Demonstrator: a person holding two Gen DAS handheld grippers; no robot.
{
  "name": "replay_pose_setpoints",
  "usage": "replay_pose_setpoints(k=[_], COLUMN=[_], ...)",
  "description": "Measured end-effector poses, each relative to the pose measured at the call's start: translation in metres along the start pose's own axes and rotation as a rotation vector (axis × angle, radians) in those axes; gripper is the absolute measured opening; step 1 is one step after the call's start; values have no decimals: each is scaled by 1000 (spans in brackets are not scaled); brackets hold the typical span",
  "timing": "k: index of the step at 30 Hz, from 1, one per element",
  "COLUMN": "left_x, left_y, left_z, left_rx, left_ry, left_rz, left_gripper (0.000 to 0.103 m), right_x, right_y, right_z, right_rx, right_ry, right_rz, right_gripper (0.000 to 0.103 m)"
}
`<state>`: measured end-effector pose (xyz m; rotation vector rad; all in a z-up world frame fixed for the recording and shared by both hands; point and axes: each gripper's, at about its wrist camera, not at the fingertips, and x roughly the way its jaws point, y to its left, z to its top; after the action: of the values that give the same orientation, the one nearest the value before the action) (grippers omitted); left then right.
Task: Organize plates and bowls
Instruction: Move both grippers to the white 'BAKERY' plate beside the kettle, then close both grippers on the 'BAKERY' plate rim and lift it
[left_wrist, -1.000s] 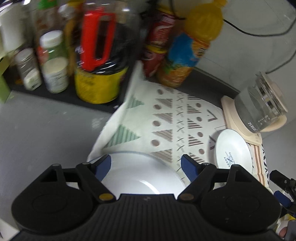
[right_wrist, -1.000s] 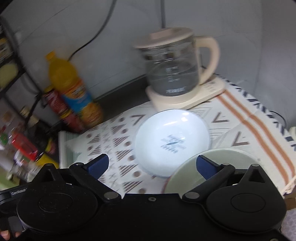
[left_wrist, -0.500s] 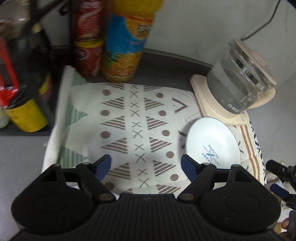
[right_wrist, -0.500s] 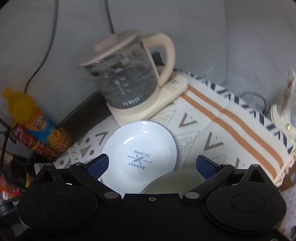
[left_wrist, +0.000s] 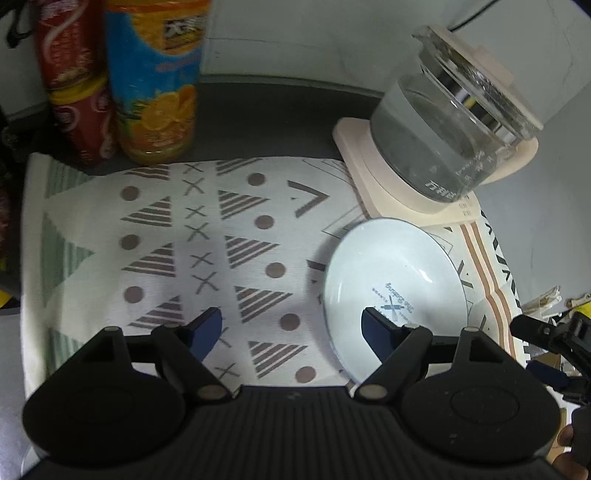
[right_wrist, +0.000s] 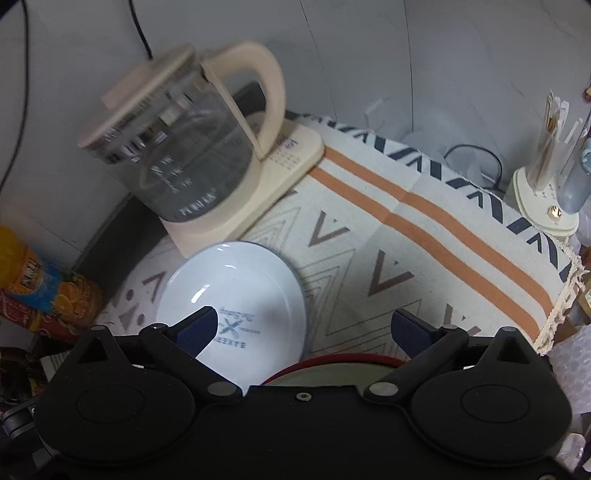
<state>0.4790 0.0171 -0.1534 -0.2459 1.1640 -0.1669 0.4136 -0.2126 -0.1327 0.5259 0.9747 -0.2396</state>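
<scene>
The left gripper (left_wrist: 291, 330) is held wide open above the patterned cloth (left_wrist: 207, 236), nothing between its fingers. The white bowl (left_wrist: 393, 284) is seen ahead and to its right, flat on the cloth, just in front of the glass kettle (left_wrist: 454, 129) on its base. The right gripper (right_wrist: 304, 330) is likewise spread wide and empty; the same bowl (right_wrist: 236, 288) is found ahead and to its left, partly behind the left fingertip. A red-rimmed plate (right_wrist: 332, 371) is glimpsed directly beneath, mostly hidden. Both appear poised for a pickup, with stacking presumably intended. Bottles (left_wrist: 155, 81) are parked far ahead-left, clear of the work.
</scene>
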Motion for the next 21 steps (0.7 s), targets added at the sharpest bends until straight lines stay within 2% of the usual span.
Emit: replay_pose_setpoints(k=[5,8,12,14,17,19,21], left_x=[17,26,39,44,53,59,65], left_y=[-6,-13,-17,-17,-17,-15,-12], left_z=[1,3,5,6,7,9,9], left_rx=[-9,11,-2,-15,-30,-47,-73], left_ry=[46,63,97,111,134,153,177], left_rz=[-18,-34,-46,-50,-40,-54,-59], left_gripper=[81,81,77,77,69,56,46], right_x=[12,22,50,64,80,86,91], right_y=[-4,-4,-8,-9,-11,-11,-11], right_z=[16,26,33,34,36,37,37], right_rx=[14,28,78,93,126,140,146], right_ry=[52,84,188,232,277,293,306], right_rz=[20,52,94,92,101,100,110], right_gripper=[94,84,60,53,43,34,32])
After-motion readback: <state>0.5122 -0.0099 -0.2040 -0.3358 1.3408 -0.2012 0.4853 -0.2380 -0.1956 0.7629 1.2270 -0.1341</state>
